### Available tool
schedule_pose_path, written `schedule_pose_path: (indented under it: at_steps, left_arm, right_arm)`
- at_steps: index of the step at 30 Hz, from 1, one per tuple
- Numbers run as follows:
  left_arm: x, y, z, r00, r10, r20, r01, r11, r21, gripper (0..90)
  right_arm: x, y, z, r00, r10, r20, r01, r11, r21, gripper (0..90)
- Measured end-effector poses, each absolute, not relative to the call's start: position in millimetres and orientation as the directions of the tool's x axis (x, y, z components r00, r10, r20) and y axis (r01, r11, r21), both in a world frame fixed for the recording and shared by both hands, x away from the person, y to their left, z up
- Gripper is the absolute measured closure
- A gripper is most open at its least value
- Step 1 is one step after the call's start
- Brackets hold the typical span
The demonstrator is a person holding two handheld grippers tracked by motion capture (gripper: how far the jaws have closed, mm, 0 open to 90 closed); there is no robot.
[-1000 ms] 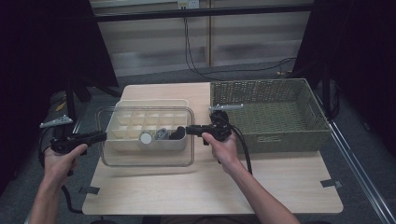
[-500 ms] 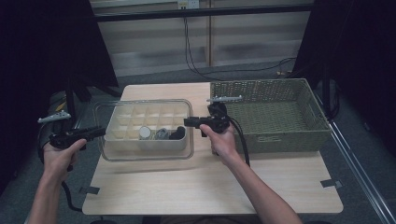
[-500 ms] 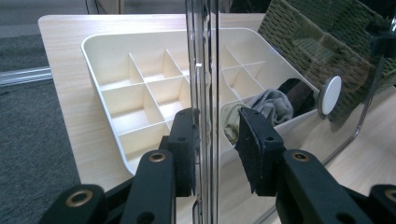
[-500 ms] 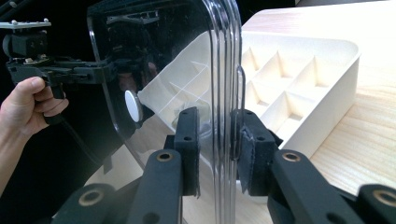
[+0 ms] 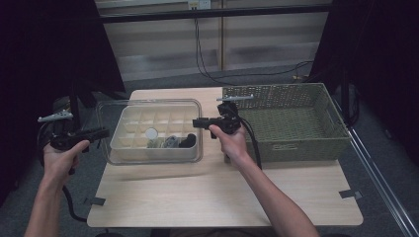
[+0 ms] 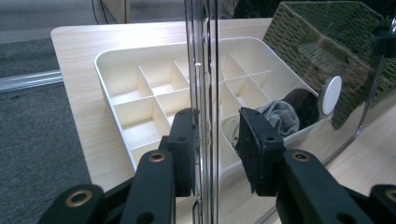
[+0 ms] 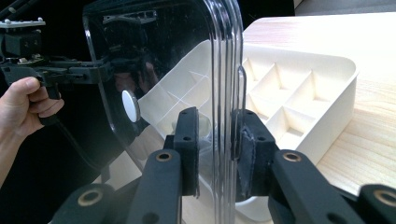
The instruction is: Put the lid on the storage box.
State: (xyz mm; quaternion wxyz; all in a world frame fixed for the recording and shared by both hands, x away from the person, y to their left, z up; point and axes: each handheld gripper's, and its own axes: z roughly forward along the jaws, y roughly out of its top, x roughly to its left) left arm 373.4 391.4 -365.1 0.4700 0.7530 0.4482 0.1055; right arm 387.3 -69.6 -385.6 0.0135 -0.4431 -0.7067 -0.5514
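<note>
Since half a second ago, the clear lid (image 5: 149, 129) has risen a little more above the tray (image 5: 129, 142) and both hands moved slightly left. In the high view, the left gripper (image 5: 101, 133) holds the lid's left edge and the right gripper (image 5: 196, 123) its right edge; the basket (image 5: 296, 123) stands beside. In the left gripper view, the jaws pinch the lid's rim (image 6: 205, 93) over the tray (image 6: 140, 88). In the right gripper view, the jaws clamp the rim (image 7: 229, 84) too.

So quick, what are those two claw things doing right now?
Left gripper: clamped on one edge of the clear lid.
Right gripper: clamped on the lid's opposite edge.
</note>
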Motion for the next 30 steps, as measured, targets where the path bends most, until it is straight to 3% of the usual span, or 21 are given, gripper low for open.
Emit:
schedule_pose_path:
  at_steps: [30]
  left_arm:
    - [407.0,391.5,-347.6,0.552,0.789,-0.269,0.589,-0.140,0.796,66.0]
  right_arm:
    - [411.5,-64.4,-367.1,-0.594,0.630,0.500,0.632,-0.018,0.775,72.3]
